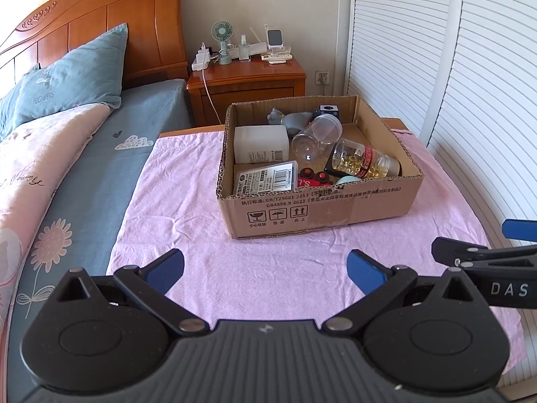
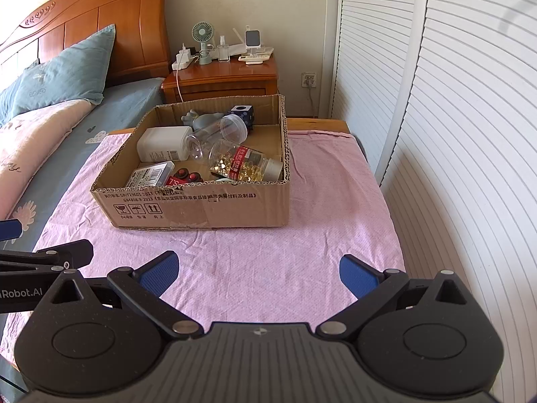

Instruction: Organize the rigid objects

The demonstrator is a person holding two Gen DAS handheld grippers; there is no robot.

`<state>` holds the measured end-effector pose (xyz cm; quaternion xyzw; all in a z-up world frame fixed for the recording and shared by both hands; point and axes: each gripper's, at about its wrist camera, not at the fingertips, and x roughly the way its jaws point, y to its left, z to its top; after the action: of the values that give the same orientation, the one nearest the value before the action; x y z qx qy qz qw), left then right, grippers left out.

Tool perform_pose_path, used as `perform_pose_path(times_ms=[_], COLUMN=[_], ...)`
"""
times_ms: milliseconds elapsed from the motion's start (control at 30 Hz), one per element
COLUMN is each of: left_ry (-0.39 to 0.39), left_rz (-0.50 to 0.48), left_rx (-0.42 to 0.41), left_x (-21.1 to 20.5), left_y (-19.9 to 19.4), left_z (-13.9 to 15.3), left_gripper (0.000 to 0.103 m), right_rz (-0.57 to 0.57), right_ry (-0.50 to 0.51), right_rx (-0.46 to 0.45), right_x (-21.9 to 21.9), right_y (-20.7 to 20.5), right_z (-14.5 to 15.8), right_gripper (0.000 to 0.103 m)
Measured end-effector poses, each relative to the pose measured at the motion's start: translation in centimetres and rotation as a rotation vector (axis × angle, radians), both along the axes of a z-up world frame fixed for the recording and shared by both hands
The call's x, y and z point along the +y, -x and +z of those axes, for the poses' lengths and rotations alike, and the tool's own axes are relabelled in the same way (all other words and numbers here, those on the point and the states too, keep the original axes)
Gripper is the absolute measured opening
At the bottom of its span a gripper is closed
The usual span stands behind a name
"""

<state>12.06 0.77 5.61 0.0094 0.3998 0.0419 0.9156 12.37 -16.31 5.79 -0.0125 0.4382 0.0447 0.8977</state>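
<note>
Both grippers, left (image 1: 265, 270) and right (image 2: 258, 268), fingers spread, empty, before the cardboard box (image 1: 319, 208); next: reach in, grasp the capsule jar (image 1: 365, 163)

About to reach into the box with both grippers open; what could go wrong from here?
1. The clear empty jar lies tilted across the capsule bottle; lifting either may send the other rolling.
2. Items are crowded in the cardboard box, so open fingers may snag a neighbour or the rim.
3. The left gripper and right gripper hang side by side and could collide.
</note>
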Motion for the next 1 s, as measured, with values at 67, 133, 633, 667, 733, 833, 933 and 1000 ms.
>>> perform_pose_path(times_ms=[67, 133, 633, 667, 733, 833, 933, 1000], left_ry=[0.001, 0.0, -0.01, -0.012, -0.013, -0.014, -0.018, -0.022], left_rz=[0.001, 0.001, 0.004, 0.005, 0.006, 0.005, 0.006, 0.007], left_rx=[-0.001, -0.002, -0.002, -0.001, -0.002, -0.001, 0.0, 0.0], left_x=[0.0, 0.08, 0.03, 0.02, 0.01, -0.03, -0.02, -0.08], left_y=[0.0, 0.02, 0.06, 0.06, 0.02, 0.02, -0.02, -0.05], left_z=[0.0, 0.02, 0.09, 0.09, 0.12, 0.1, 0.09, 0.09], left_gripper=[0.102, 0.102, 0.102, 0.102, 0.102, 0.102, 0.102, 0.102], right_rz=[0.001, 0.001, 0.001, 0.002, 0.002, 0.002, 0.002, 0.002], right_ry=[-0.001, 0.0, 0.001, 0.003, 0.003, 0.003, 0.003, 0.004], right_rx=[-0.001, 0.0, 0.004, 0.005, 0.007, 0.007, 0.008, 0.007], right_x=[-0.04, -0.05, -0.07, -0.06, -0.1, -0.04, -0.04, -0.06], right_y=[0.0, -0.01, -0.1, -0.12, -0.15, -0.17, -0.17, -0.17], right_z=[0.01, 0.03, -0.06, -0.07, -0.07, -0.08, -0.07, -0.08], right_gripper=[0.103, 0.103, 0.103, 0.103, 0.103, 0.103, 0.103, 0.103])
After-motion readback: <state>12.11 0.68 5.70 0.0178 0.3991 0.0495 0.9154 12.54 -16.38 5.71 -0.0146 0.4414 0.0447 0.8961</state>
